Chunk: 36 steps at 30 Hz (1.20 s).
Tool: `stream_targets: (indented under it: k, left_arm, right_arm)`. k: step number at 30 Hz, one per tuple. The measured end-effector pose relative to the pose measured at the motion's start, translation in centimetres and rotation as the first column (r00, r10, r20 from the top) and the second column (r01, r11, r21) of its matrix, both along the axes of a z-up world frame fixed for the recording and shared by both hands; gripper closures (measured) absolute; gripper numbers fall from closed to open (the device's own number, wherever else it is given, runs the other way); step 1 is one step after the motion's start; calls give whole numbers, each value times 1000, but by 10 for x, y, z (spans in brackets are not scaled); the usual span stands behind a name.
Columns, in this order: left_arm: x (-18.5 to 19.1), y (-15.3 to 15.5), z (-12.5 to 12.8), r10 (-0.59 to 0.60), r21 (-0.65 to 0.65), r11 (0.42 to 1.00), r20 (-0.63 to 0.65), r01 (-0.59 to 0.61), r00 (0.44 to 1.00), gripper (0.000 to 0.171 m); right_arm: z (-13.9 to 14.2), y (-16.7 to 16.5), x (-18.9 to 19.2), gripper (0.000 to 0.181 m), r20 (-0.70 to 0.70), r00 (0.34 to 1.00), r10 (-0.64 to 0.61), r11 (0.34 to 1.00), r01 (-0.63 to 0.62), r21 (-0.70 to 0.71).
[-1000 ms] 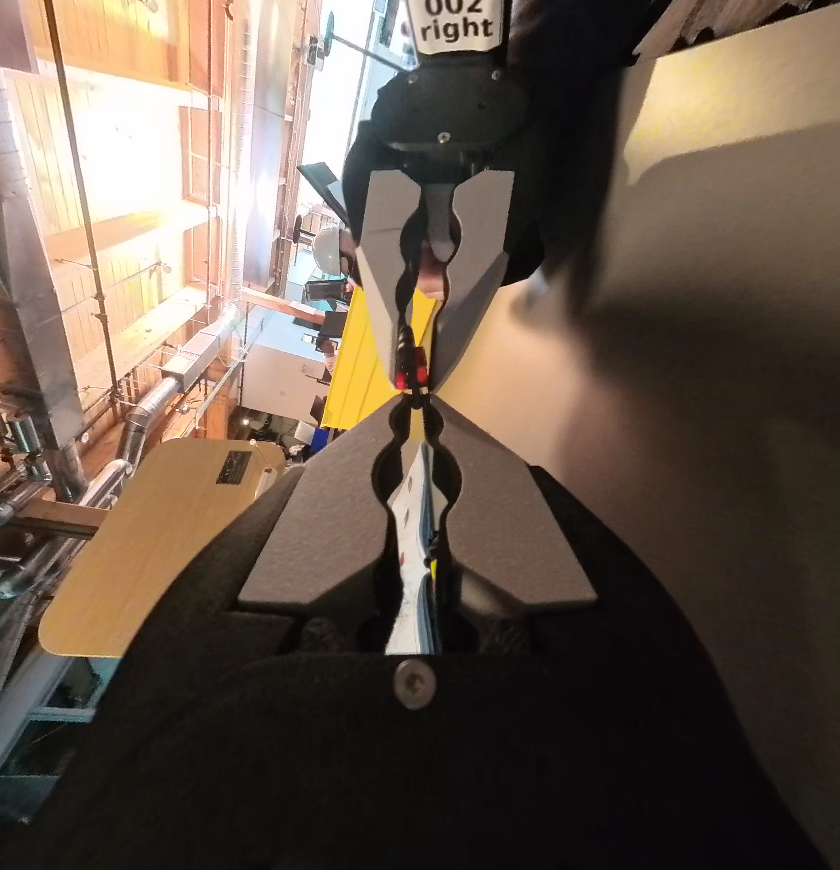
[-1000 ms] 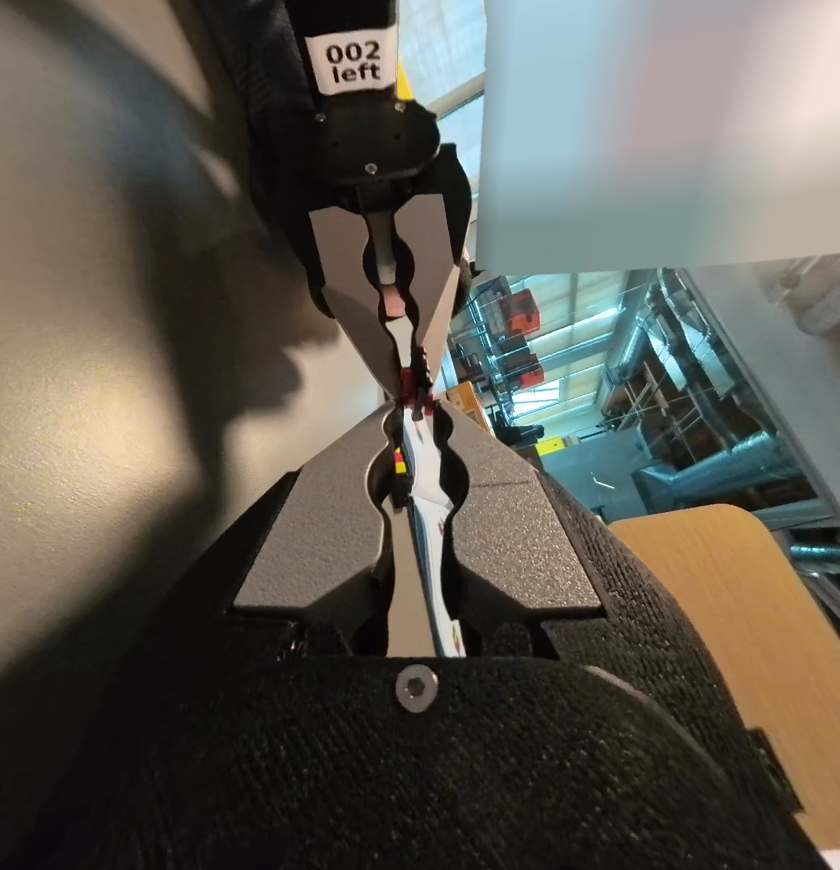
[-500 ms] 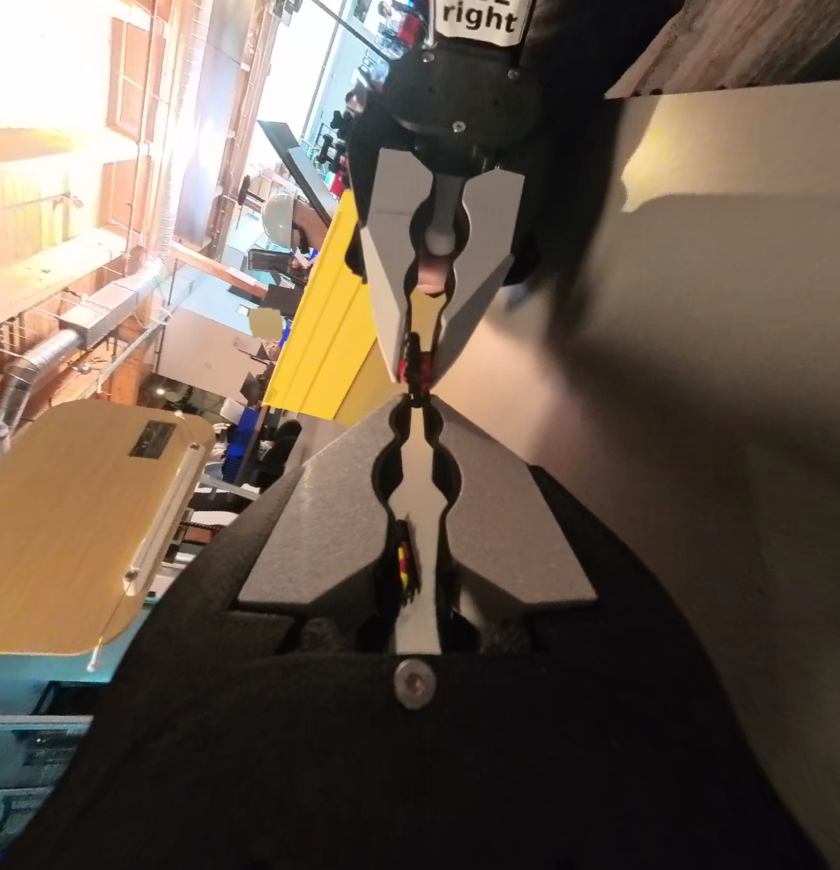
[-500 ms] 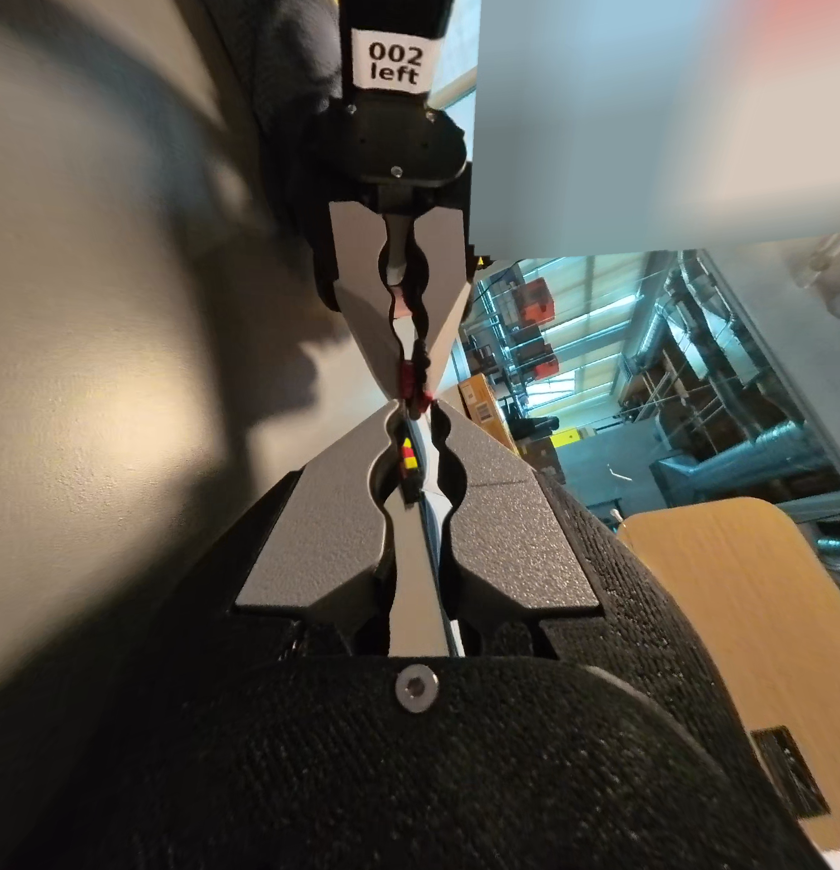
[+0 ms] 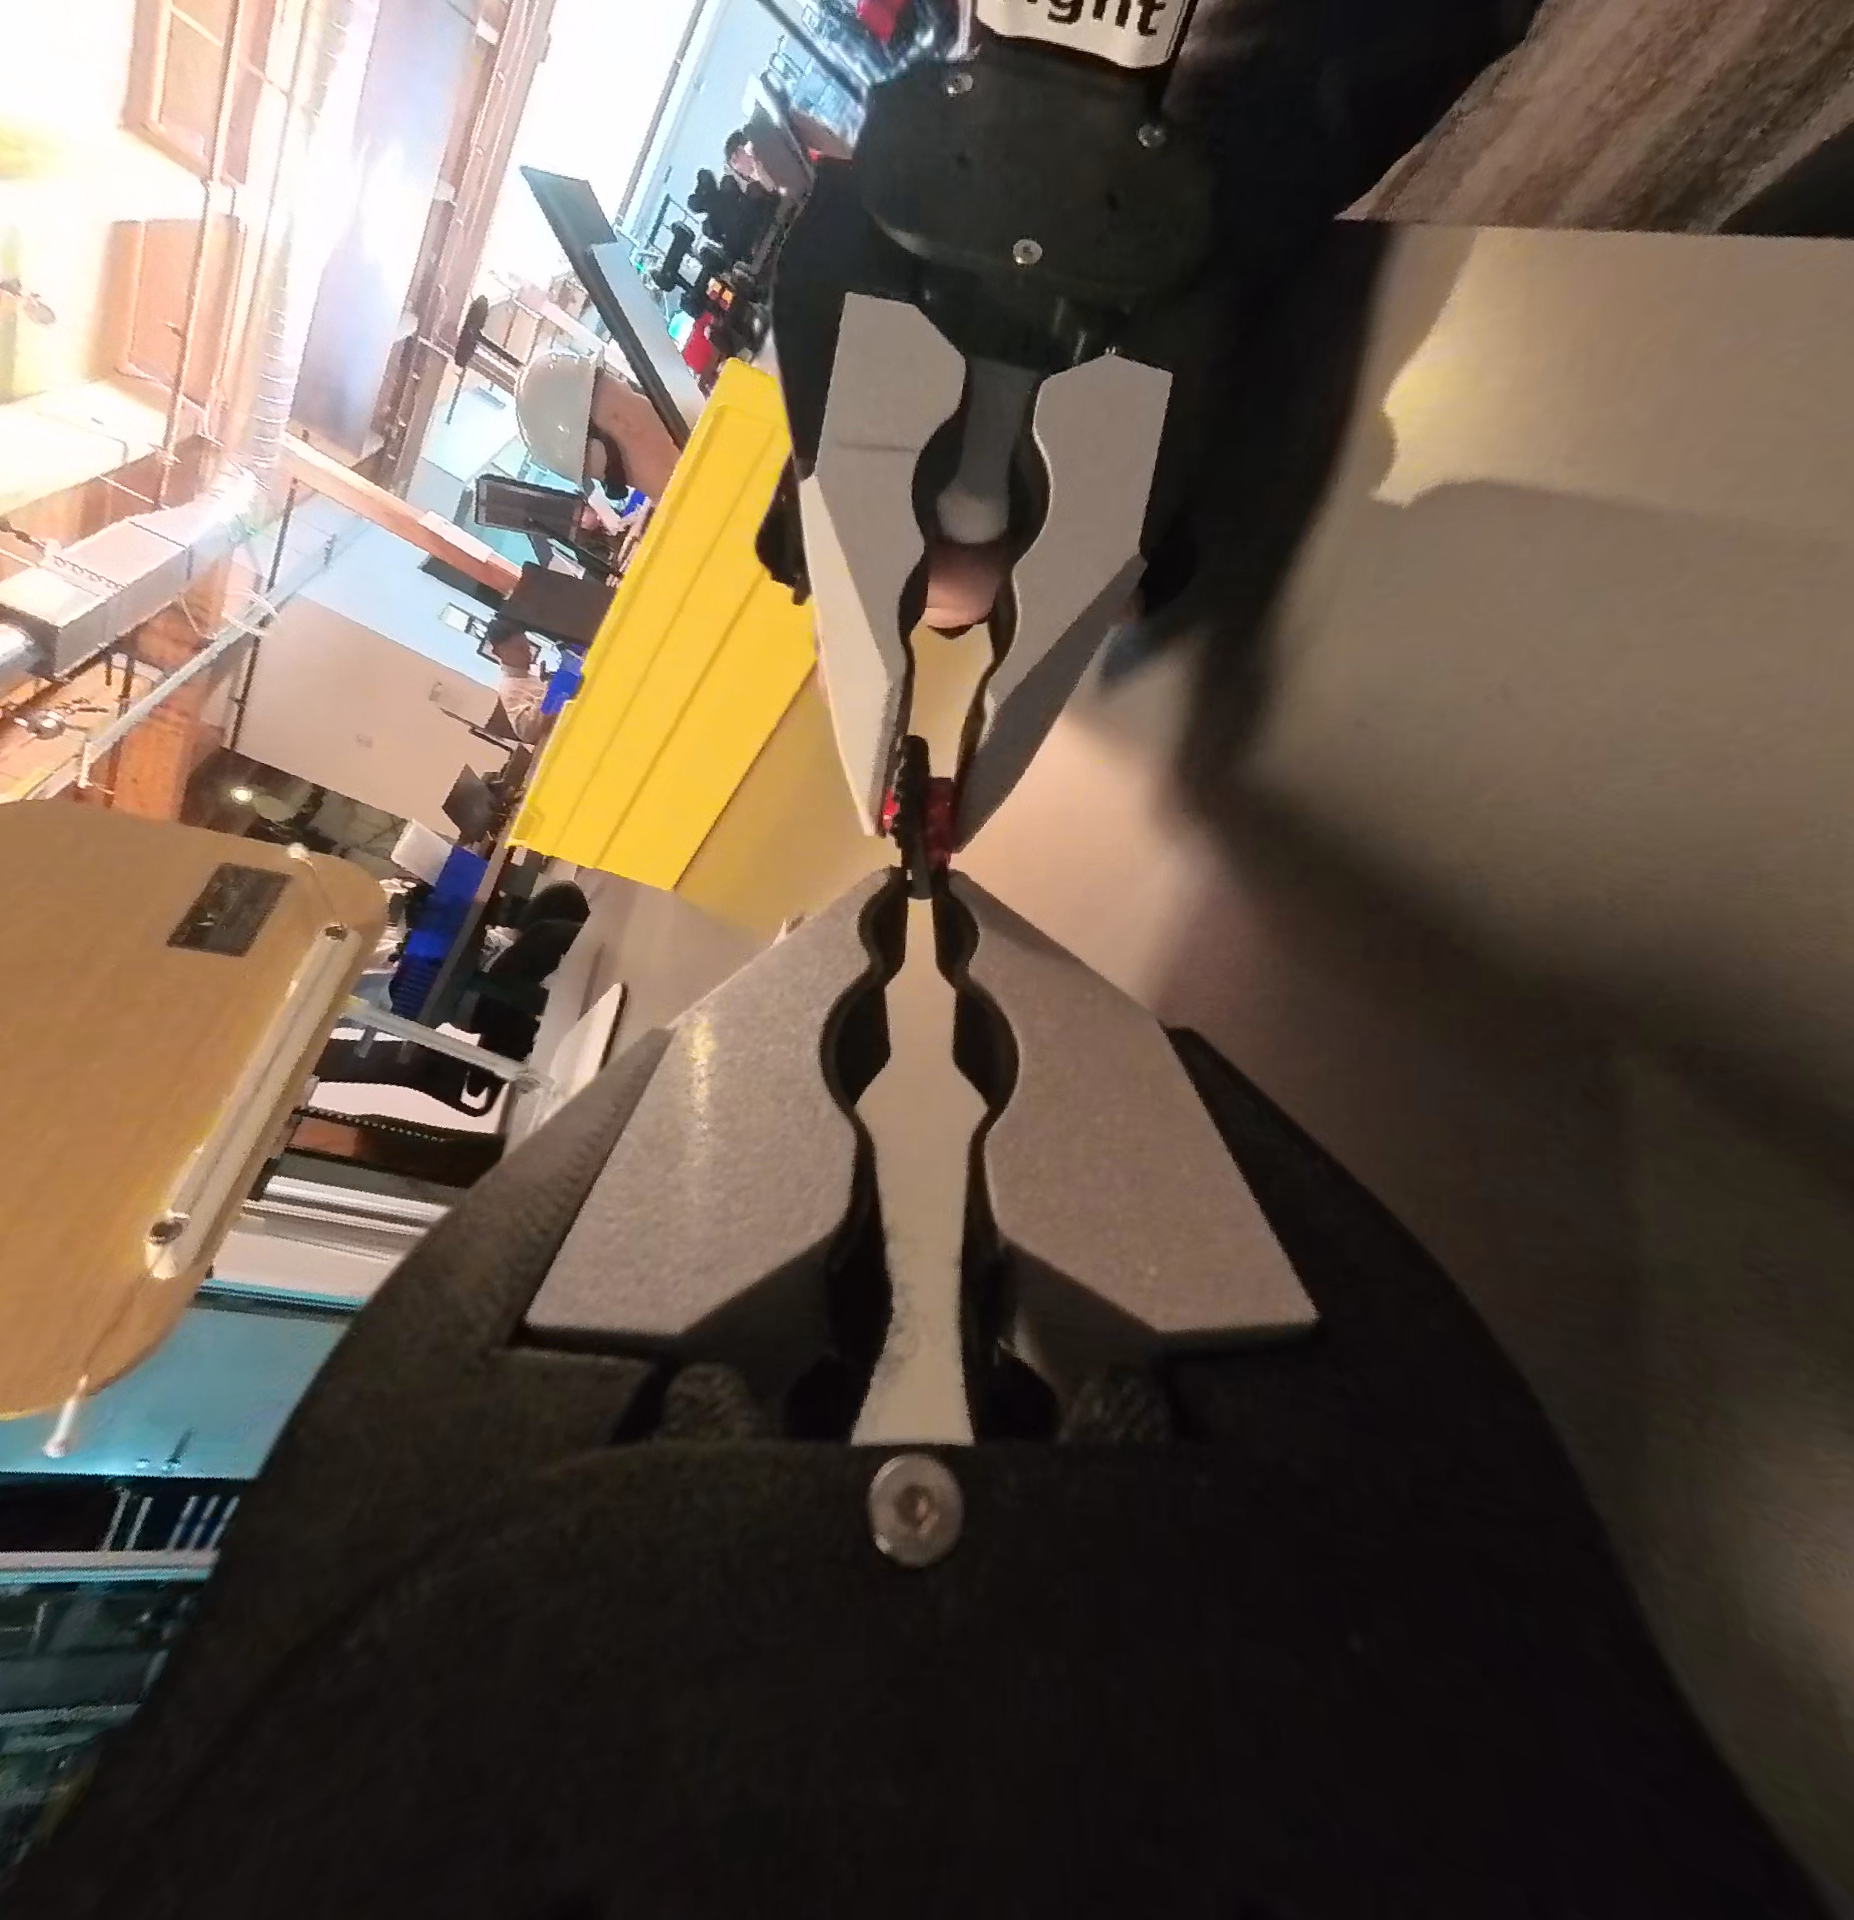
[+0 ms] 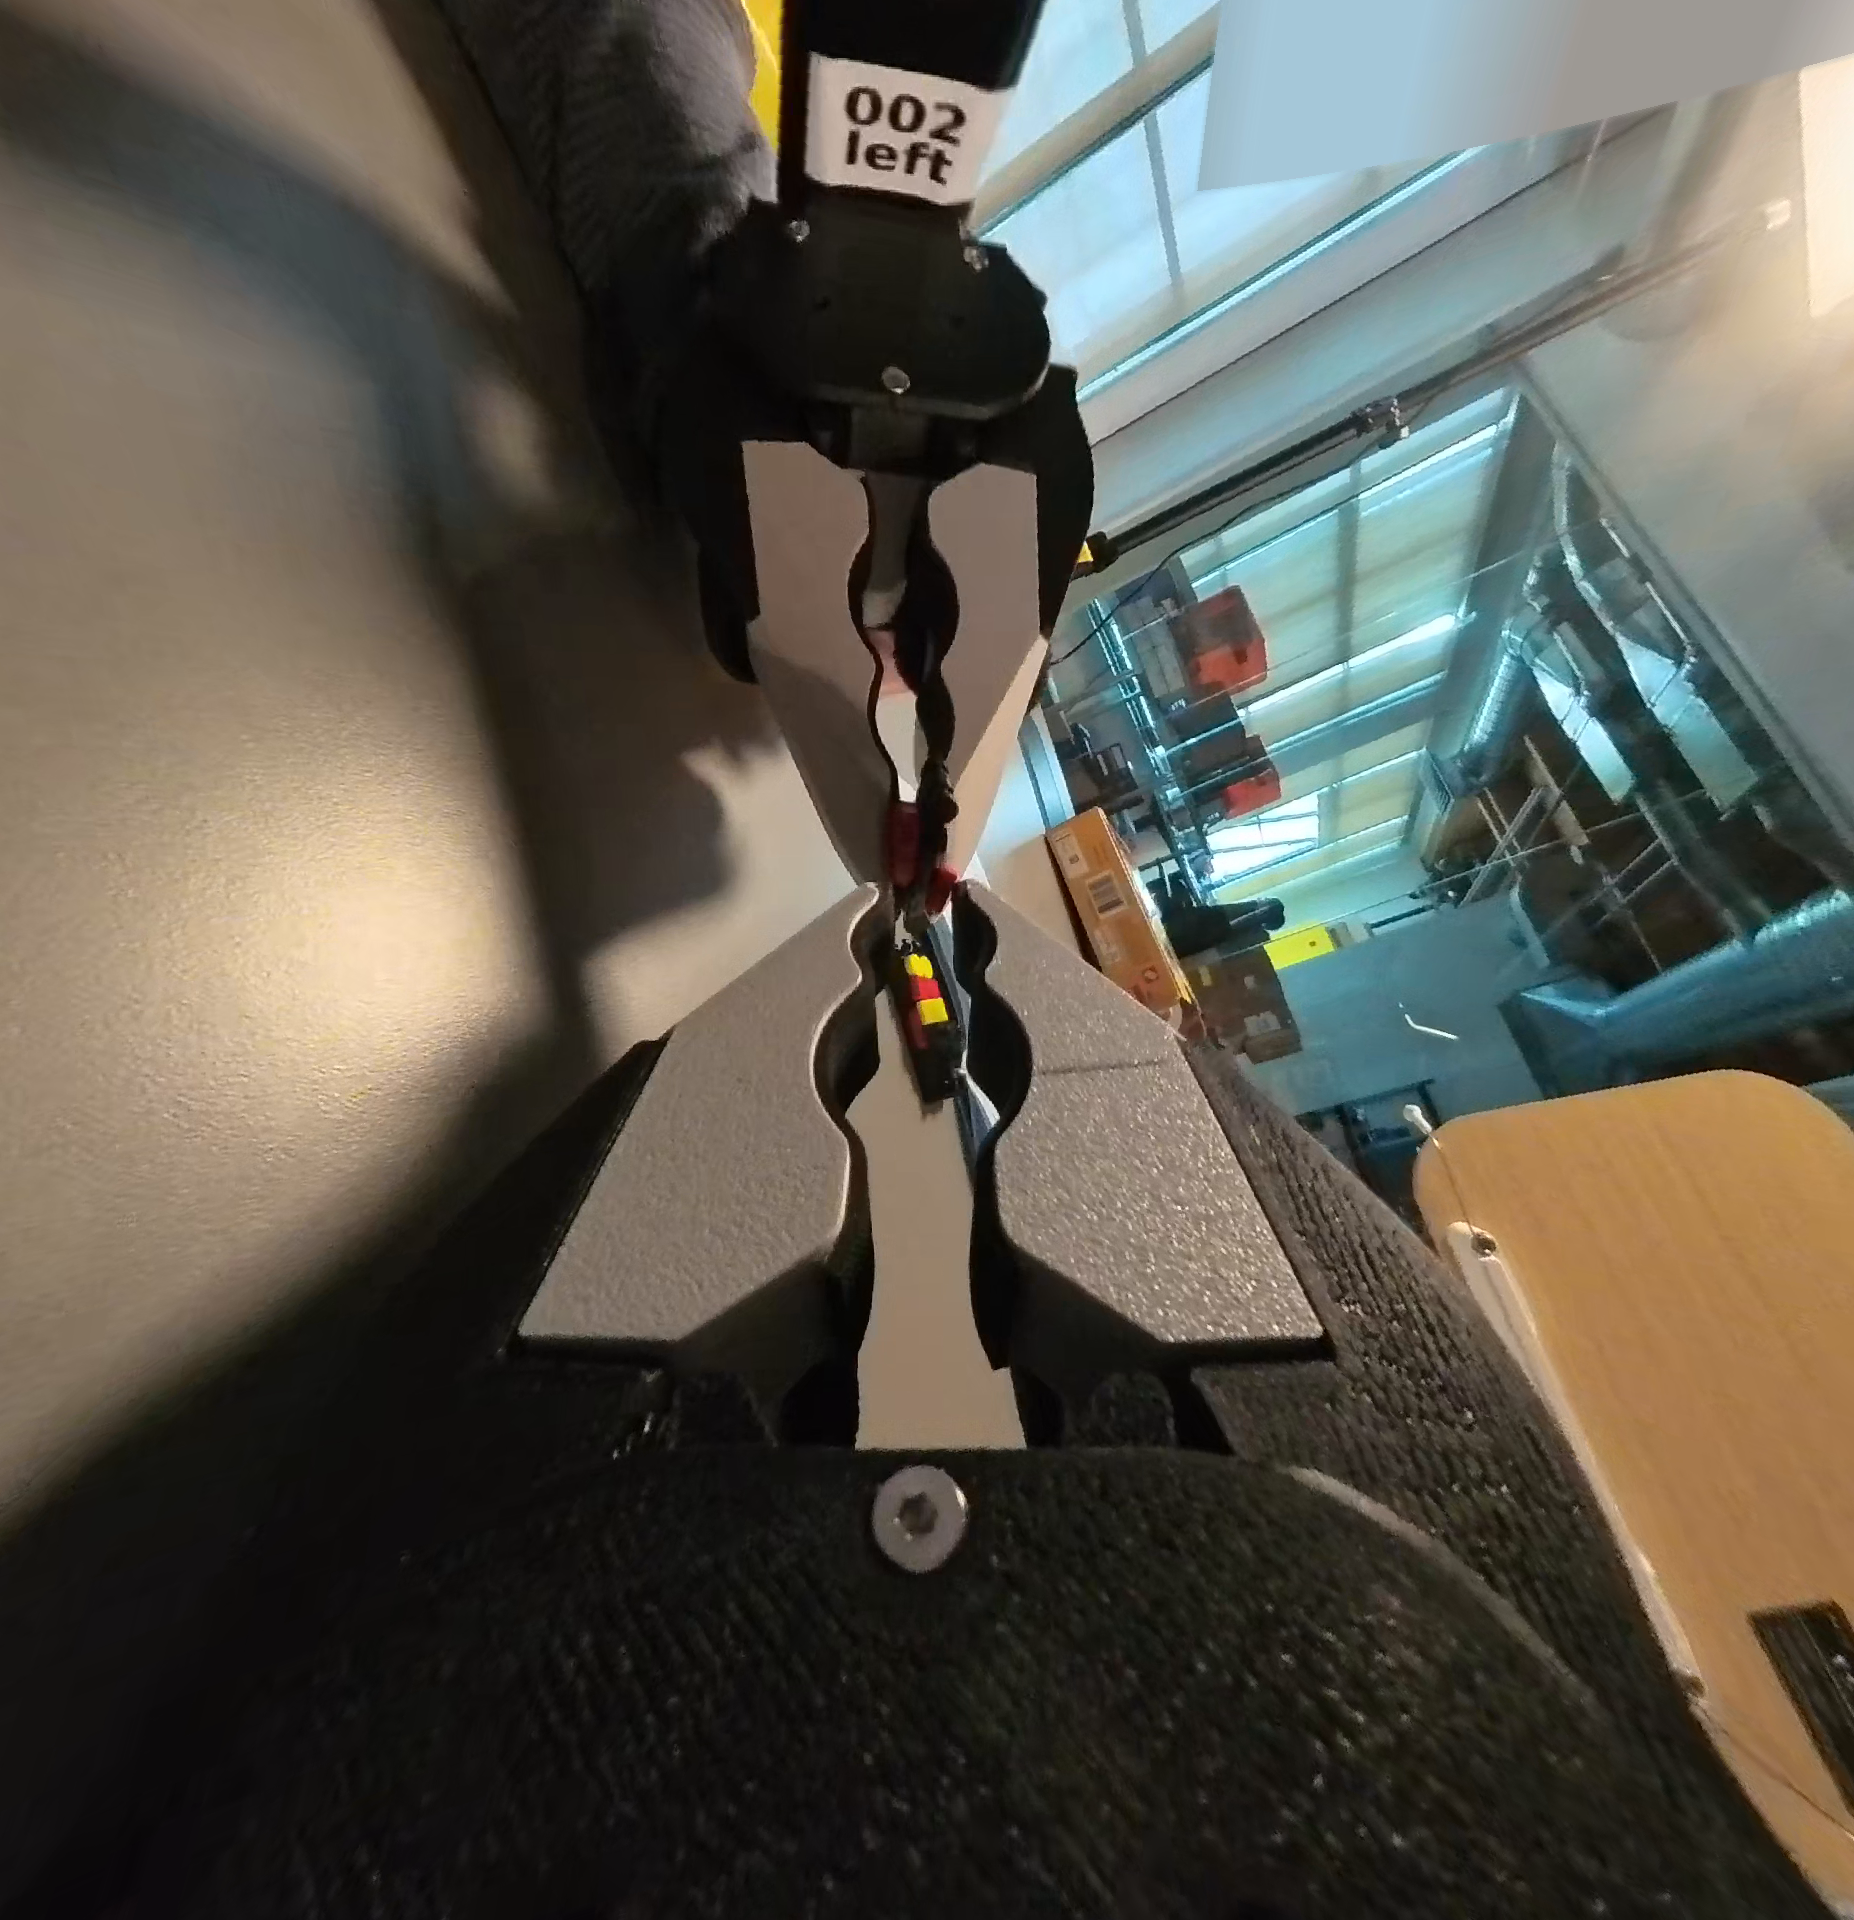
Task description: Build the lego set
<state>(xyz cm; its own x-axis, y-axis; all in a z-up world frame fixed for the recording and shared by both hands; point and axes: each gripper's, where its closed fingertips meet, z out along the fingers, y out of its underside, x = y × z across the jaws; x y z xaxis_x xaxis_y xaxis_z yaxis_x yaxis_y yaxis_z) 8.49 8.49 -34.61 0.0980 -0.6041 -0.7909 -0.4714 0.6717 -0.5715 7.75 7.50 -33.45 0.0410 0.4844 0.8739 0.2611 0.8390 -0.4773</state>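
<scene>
Both wrists have rolled since a second ago: the background swings round in both views and the wooden board [image 5: 144, 1091] slides nearer, yet the two tools meet tip to tip as before, with the small lego piece [image 5: 921, 821] between them.

From the left wrist view, the left gripper [image 5: 921, 883] has its fingers pressed close at the tips, pinching the black end of the piece directly ahead. The right gripper [image 5: 918, 816] faces it from straight beyond, also nipped shut, on the red and black part. The right wrist view shows the mirror of this: the right gripper [image 6: 918, 909] at the near end, the left gripper [image 6: 918, 831] opposite, and red bits of the piece [image 6: 907, 842] at the meeting point.

What the next move seems to turn on is the line-up. The piece's long axis runs along both tools' fingers, so any pressing together would have to go straight along that shared line; neither hand is nearer, since each holds an end.

A little black strip with yellow and red blocks [image 6: 925, 1013] shows through the gap between the right tool's fingers. Whether it is held there or lies on the grey table [image 6: 279, 831] behind, I cannot tell. The joint itself is tiny and mostly covered by the fingertips, so whether the parts are seated is hard to make out. The table is blurred.
</scene>
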Motion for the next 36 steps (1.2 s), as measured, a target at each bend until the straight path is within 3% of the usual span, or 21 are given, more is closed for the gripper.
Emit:
stream_targets:
  k: [11, 21, 32, 33, 36]
  left_arm:
    - [0, -1, -3, -6, -13, 1000, -11, 6, 1000, 168]
    - [1, -4, -5, -18, -24, 1000, -22, 18, 1000, 168]
    - [2, -4, -3, -11, -59, 998, 0, 11, 1000, 168]
    - [2, -2, -1, 6, -83, 997, 19, -4, 1000, 166]
    - [2, -4, 8, -1, -57, 998, 59, 5, 998, 138]
  right_arm:
    - [-5, -4, -1, 167, 18, 999, 49, 994, -47, -100]
    - [-6, -4, -1, 172, 25, 998, 59, 989, -55, -136]
    - [-4, -2, 0, 174, 34, 998, 56, 958, -44, -282]
    - [-2, 1, 0, 174, 27, 999, 43, 960, -34, -276]
    - [-2, 8, 2, 173, 25, 1000, 5, 967, 1, -253]
